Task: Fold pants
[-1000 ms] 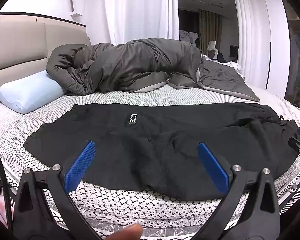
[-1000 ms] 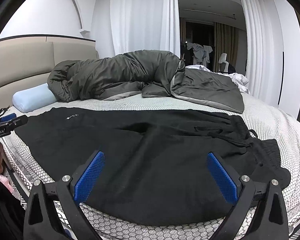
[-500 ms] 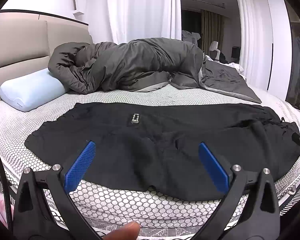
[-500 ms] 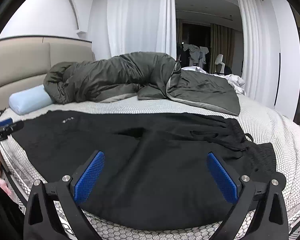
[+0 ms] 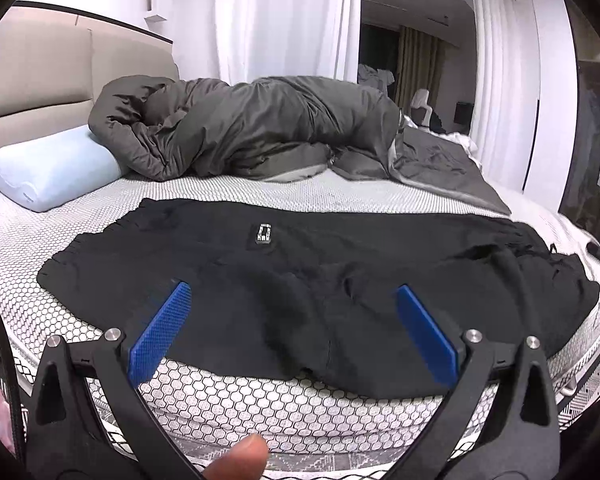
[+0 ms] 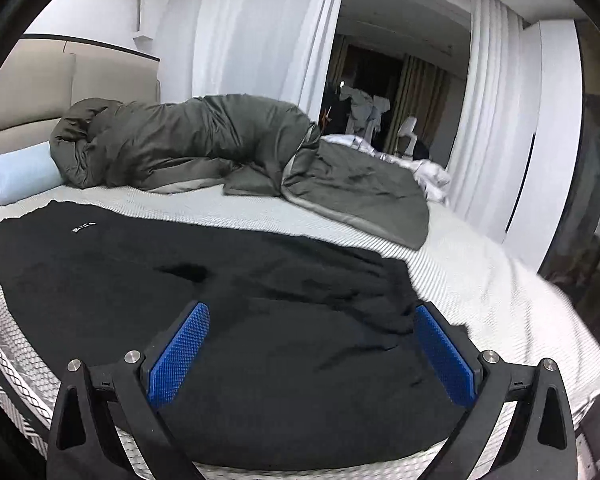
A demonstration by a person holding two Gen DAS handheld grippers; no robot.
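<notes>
Right tool [image 6: 312, 344] moved closer over pants [image 6: 260, 320]; both tools' jaws spread, empty.

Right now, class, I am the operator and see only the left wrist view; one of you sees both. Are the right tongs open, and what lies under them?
Observer: The right tongs are open and hold nothing; they hang over the black pants.
Operator: Where does the cloth end on that side?
Observer: Its edge runs just past the right-hand pad; bare mattress shows beyond it.
</notes>
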